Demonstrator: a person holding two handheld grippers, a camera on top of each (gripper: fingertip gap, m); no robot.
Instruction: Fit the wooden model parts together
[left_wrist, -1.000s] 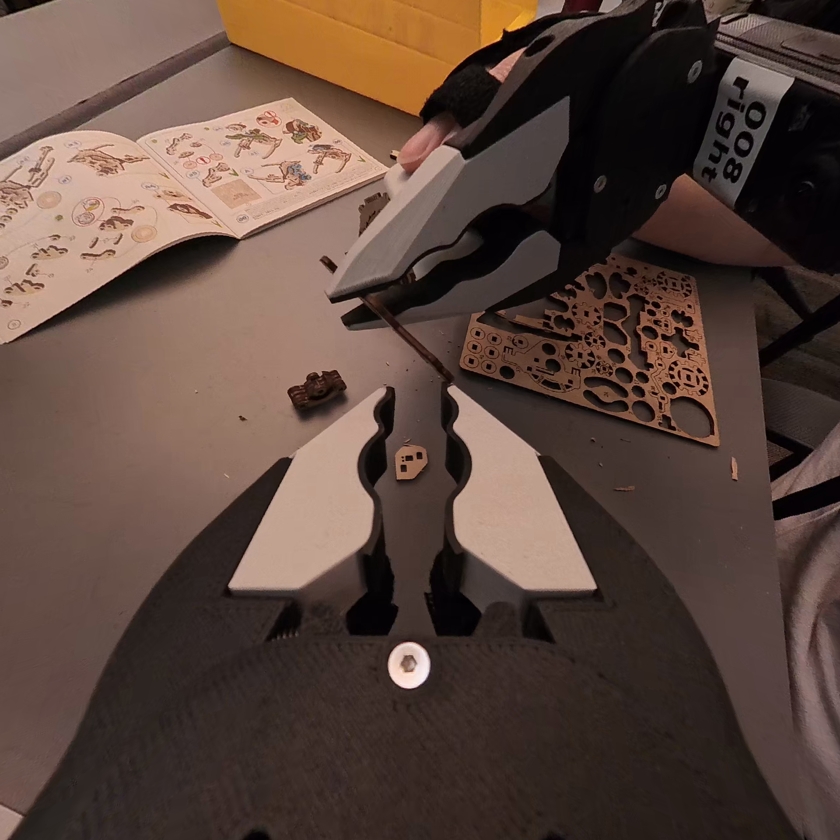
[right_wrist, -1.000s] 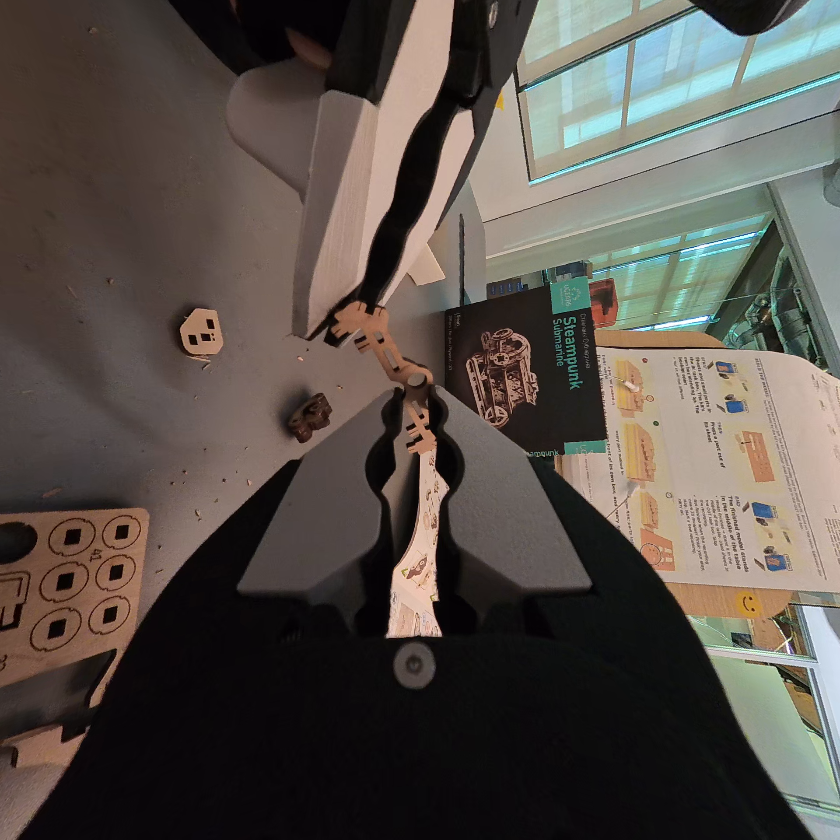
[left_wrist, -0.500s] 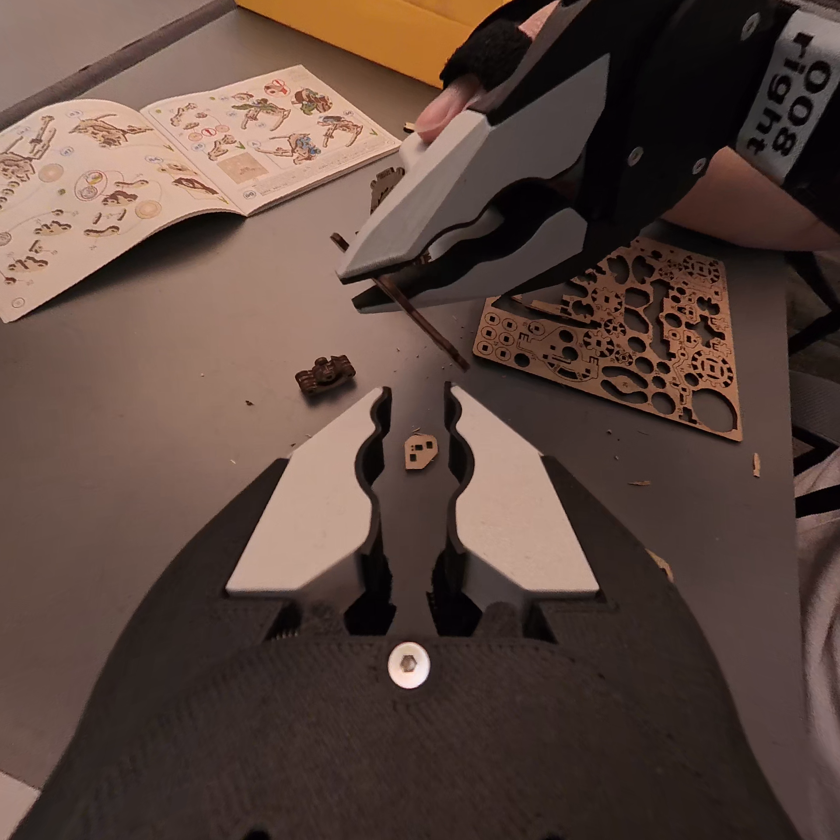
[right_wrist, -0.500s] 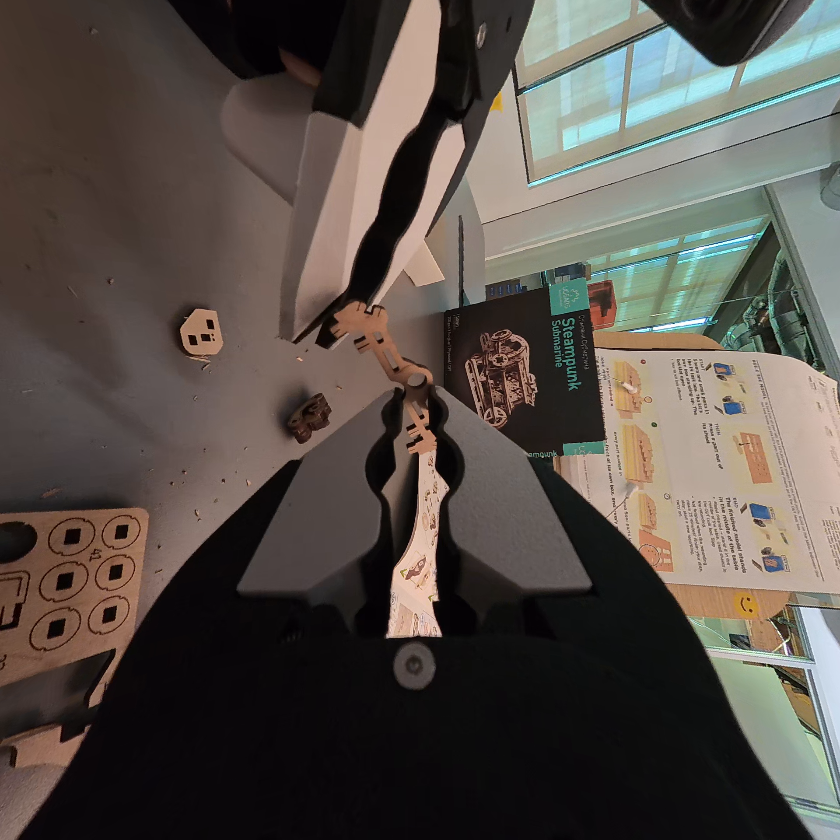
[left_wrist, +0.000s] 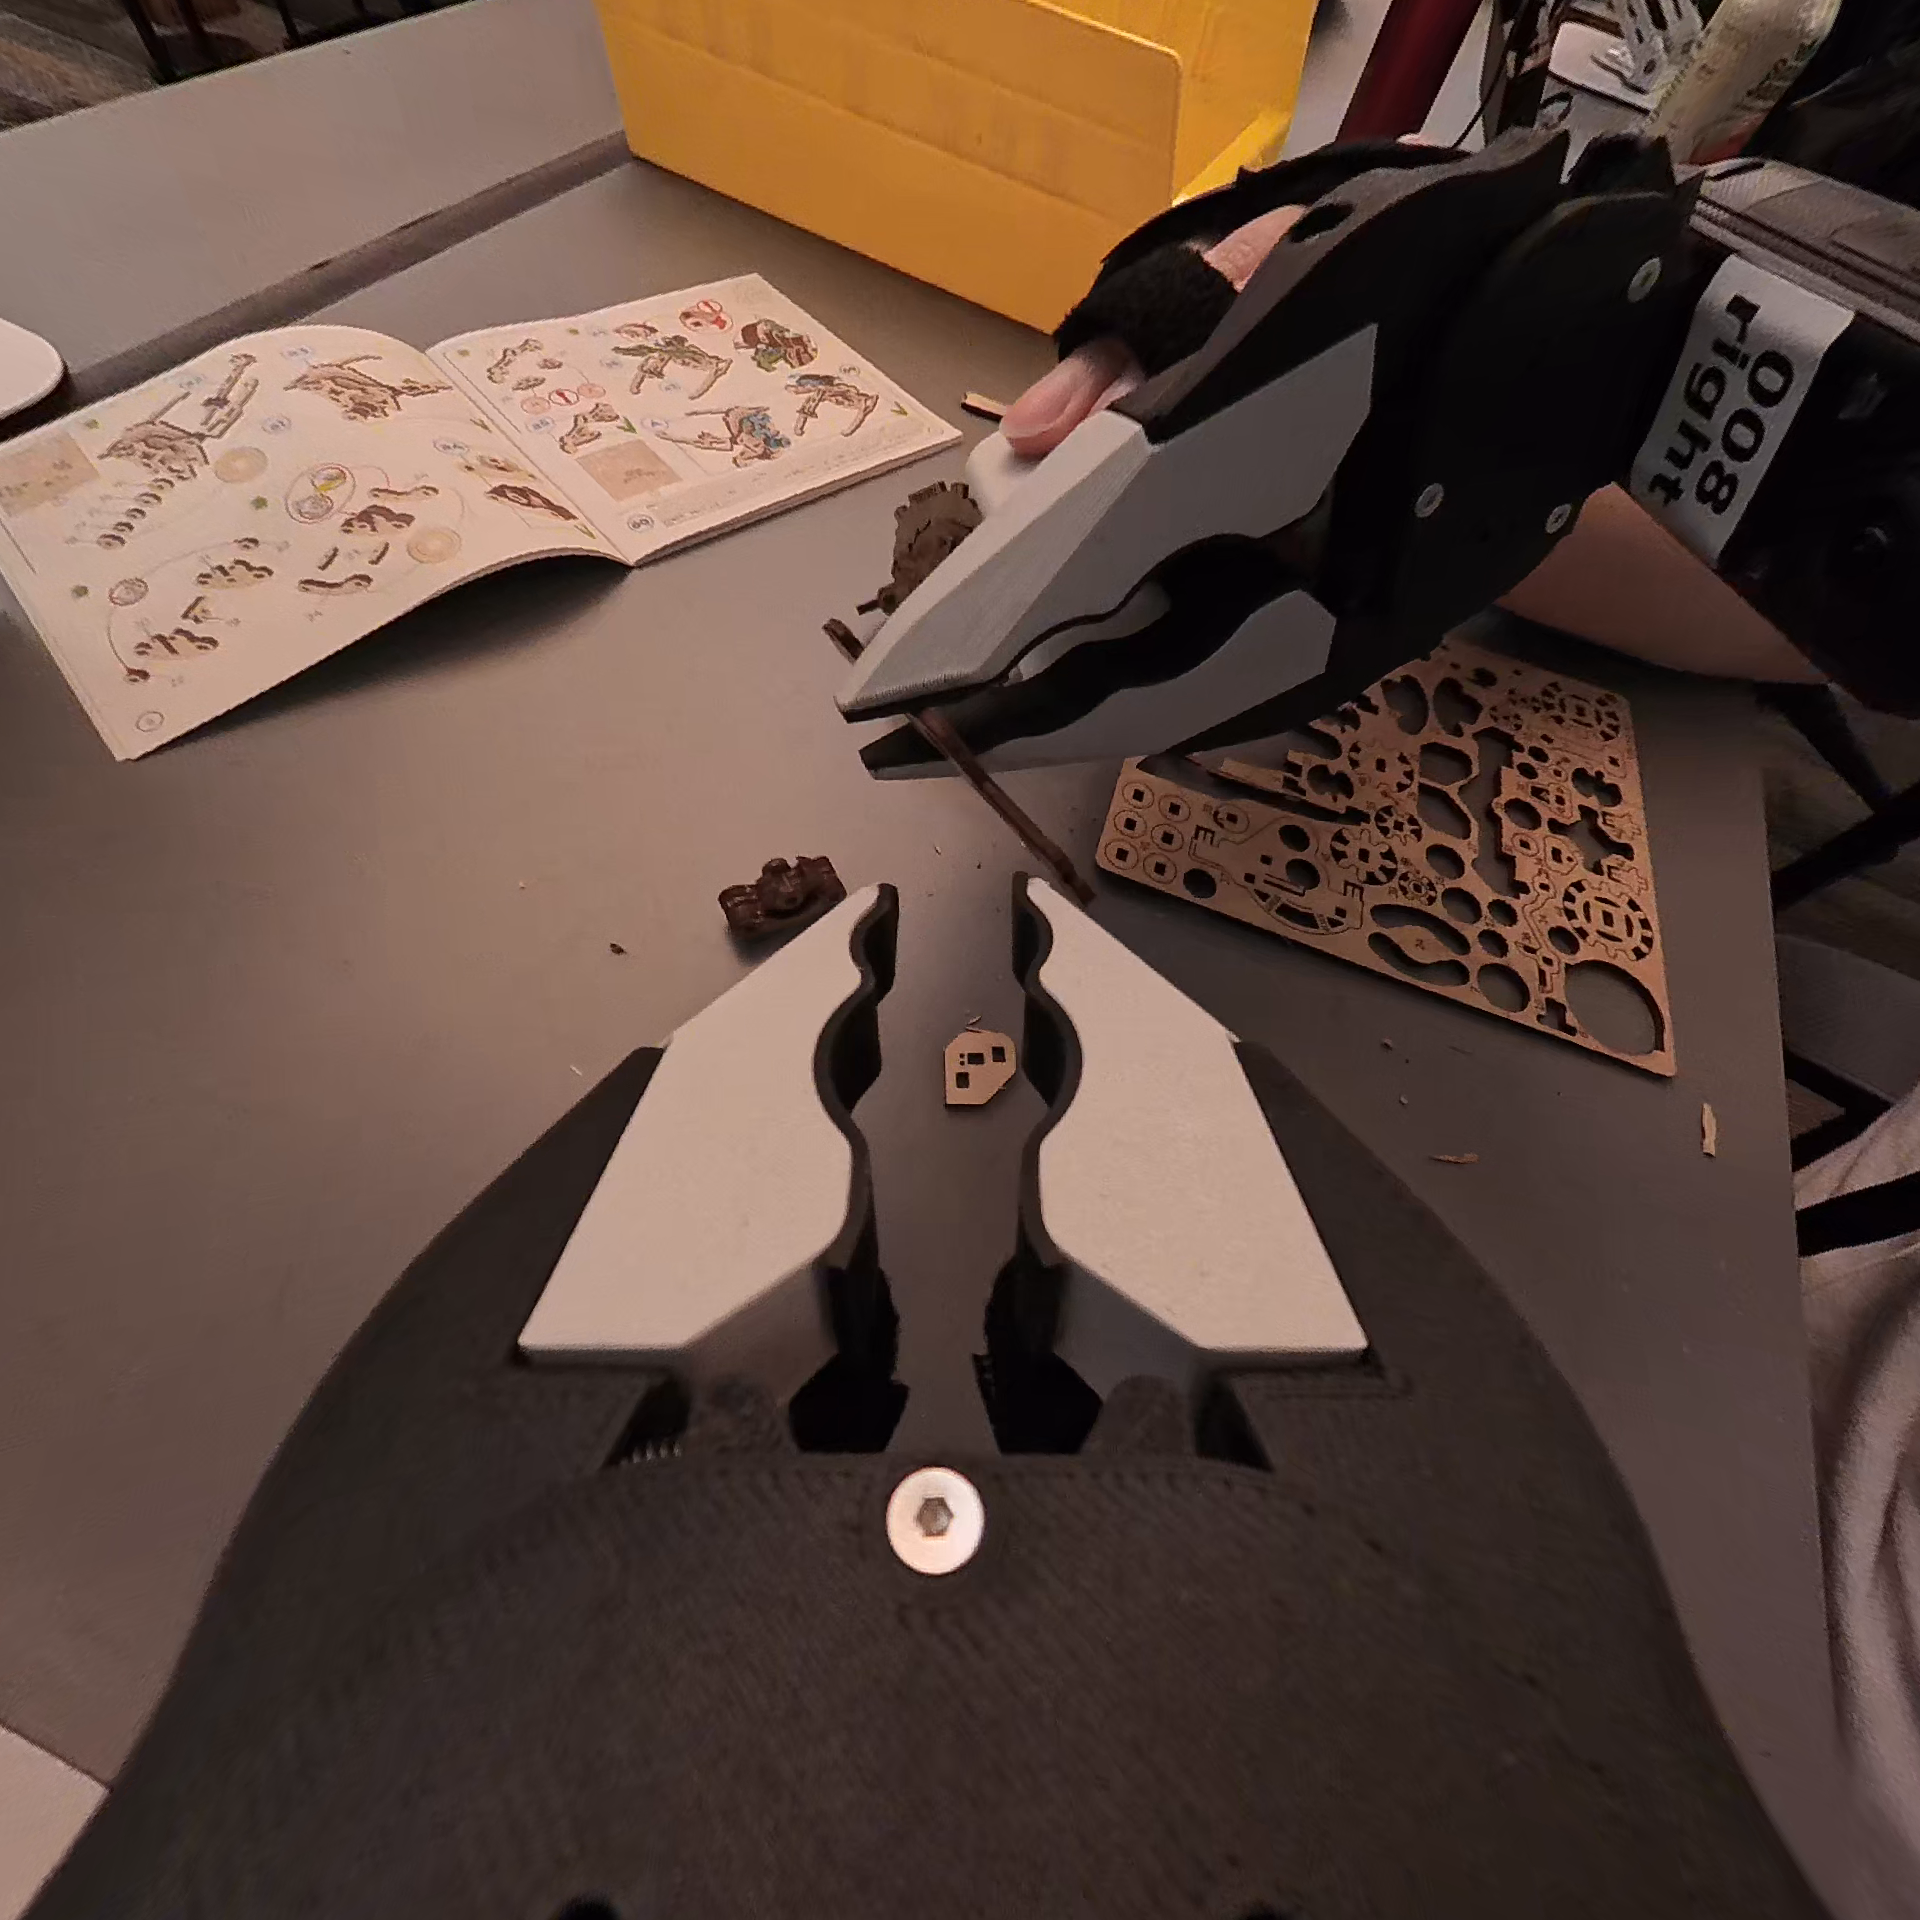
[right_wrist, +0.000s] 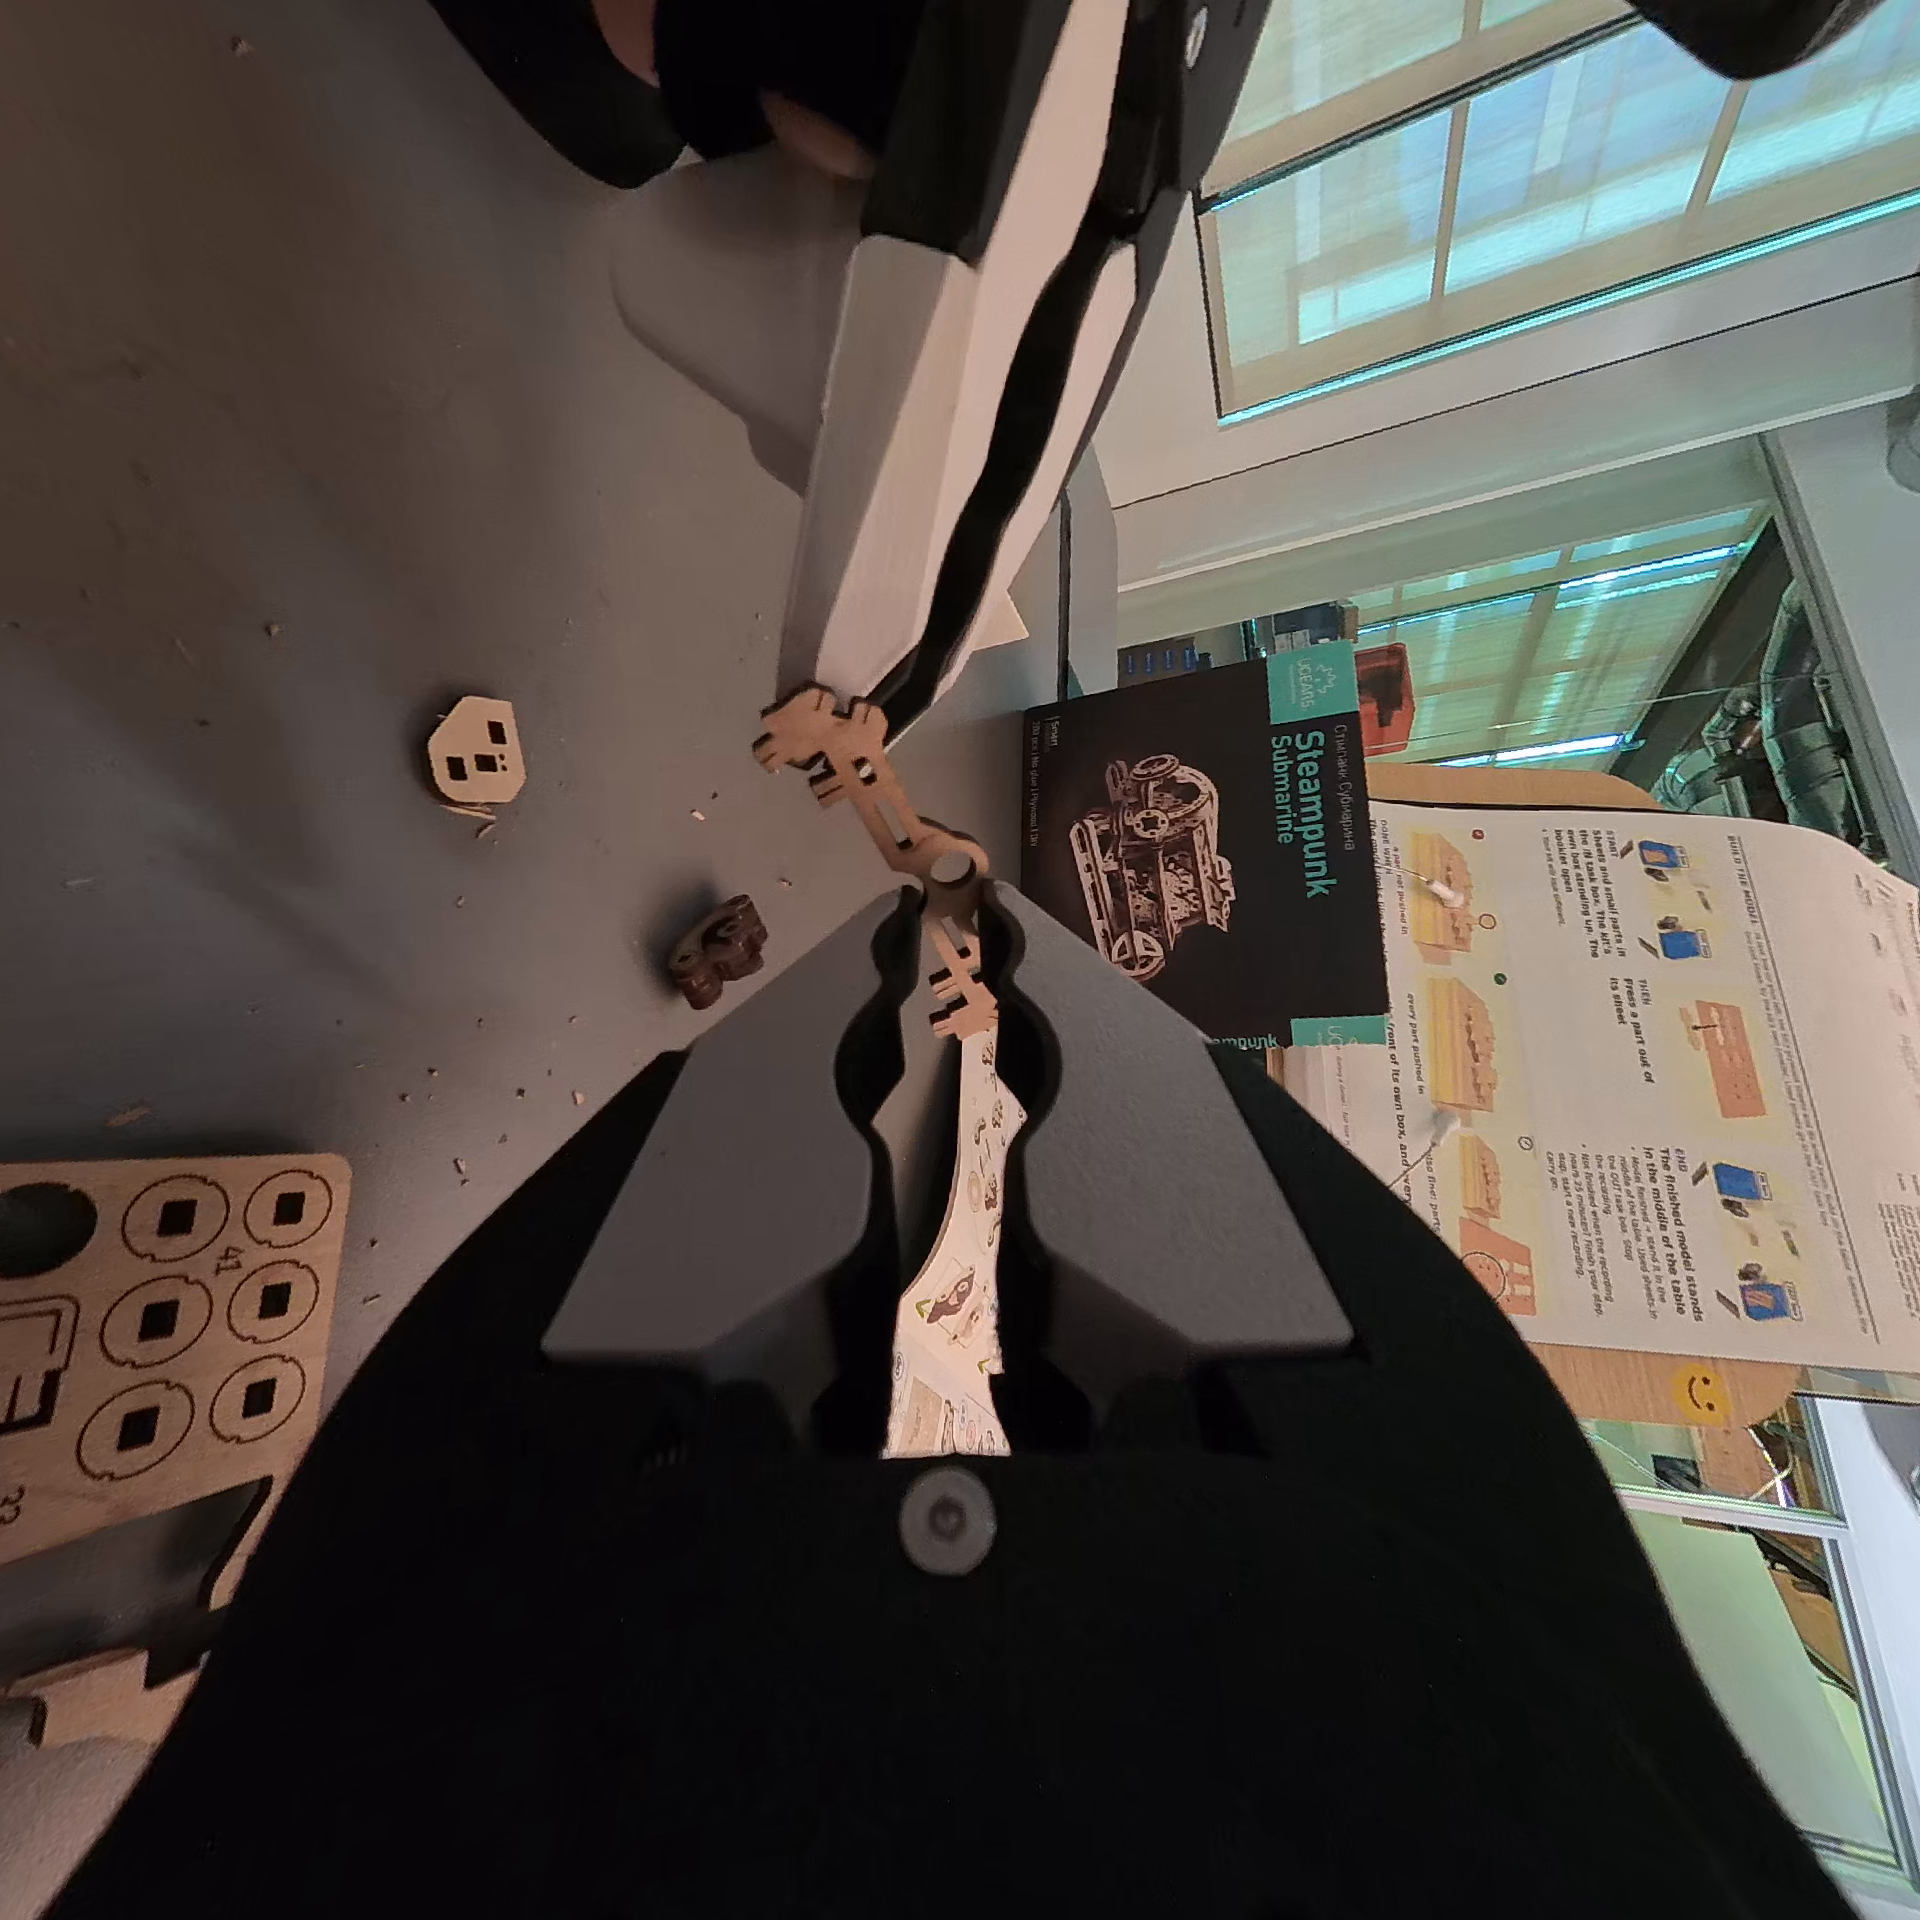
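Observation:
My right gripper (right_wrist: 951, 894) is shut on a thin, long wooden part (right_wrist: 914, 842) with notched ends, held above the grey table. In the left wrist view it (left_wrist: 894, 743) comes in from the upper right with the part (left_wrist: 1003, 805) sloping down toward my left fingertips. My left gripper (left_wrist: 956, 899) is open and empty, and its right tip is next to the part's lower end. A small flat wooden piece with holes (left_wrist: 977, 1065) lies on the table between my left fingers. A small dark wooden assembly (left_wrist: 779, 894) lies just beyond my left fingertip.
A punched-out wooden sheet (left_wrist: 1434, 862) lies at the right and an open instruction booklet (left_wrist: 416, 499) at the left. A yellow box (left_wrist: 935, 125) stands at the back. Another dark assembly (left_wrist: 930, 535) sits behind the right gripper. A black kit box (right_wrist: 1195, 831) and an instruction sheet (right_wrist: 1662, 1091) stand beyond. Left and right tips are no more than a few centimetres apart.
My left gripper has shifted slightly, staying open with its tip by the long part's end. My right gripper keeps its hold on the part.

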